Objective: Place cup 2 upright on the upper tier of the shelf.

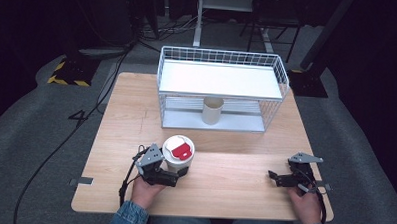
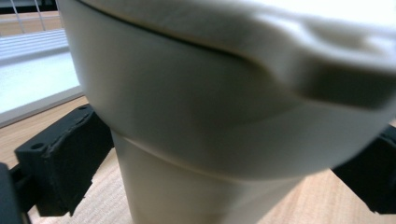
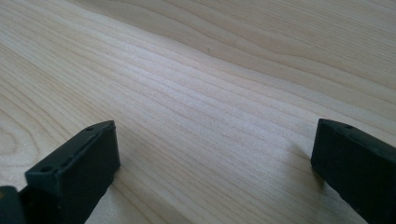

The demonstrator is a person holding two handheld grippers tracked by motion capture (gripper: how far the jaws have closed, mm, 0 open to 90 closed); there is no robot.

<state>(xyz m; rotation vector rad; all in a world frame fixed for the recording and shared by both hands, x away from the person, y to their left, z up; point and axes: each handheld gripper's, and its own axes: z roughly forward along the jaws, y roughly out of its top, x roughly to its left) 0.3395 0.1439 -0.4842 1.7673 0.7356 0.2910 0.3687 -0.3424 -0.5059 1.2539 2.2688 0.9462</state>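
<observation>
Holding the lidded cup by its sides on the counter, your left tongs keep it upright, while your right tongs rest wide open, holding nothing.

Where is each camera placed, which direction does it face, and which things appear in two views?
High view: above the person's side, looking forward and down on the wooden table; hands, both grippers, lidded cup and wire rack show.
Left gripper view: on the left gripper, facing the lidded cup between its black fingers, rack behind.
Right gripper view: on the right gripper, facing bare tabletop between its spread fingers.
Shared: the cup in the high and left gripper views; the table in all.
</observation>
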